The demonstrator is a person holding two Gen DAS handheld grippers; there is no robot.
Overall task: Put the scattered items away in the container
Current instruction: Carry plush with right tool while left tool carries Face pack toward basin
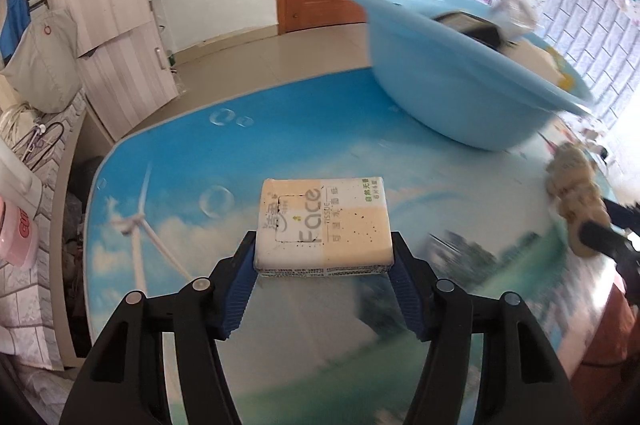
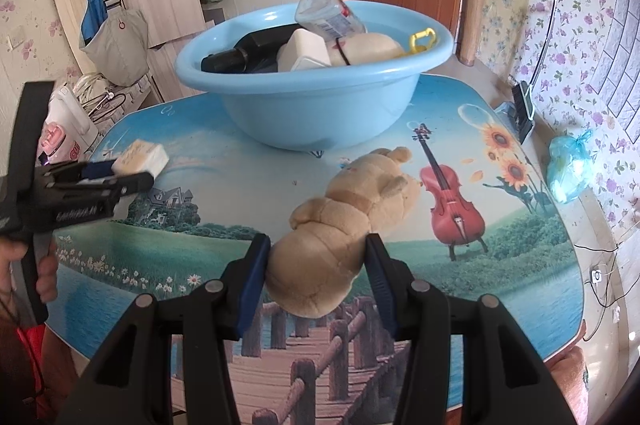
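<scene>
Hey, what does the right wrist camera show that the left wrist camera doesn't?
Only the right wrist view shows the basin's contents clearly: a clear bottle, a black item, a yellow clip. It also shows the blue plastic bag and the violin print on the table.

Only the left wrist view shows the tissue pack's "Face" print and the left gripper pads against its sides.

Both show the blue basin, the tissue pack, and the plush toy between the right gripper's fingers.
</scene>
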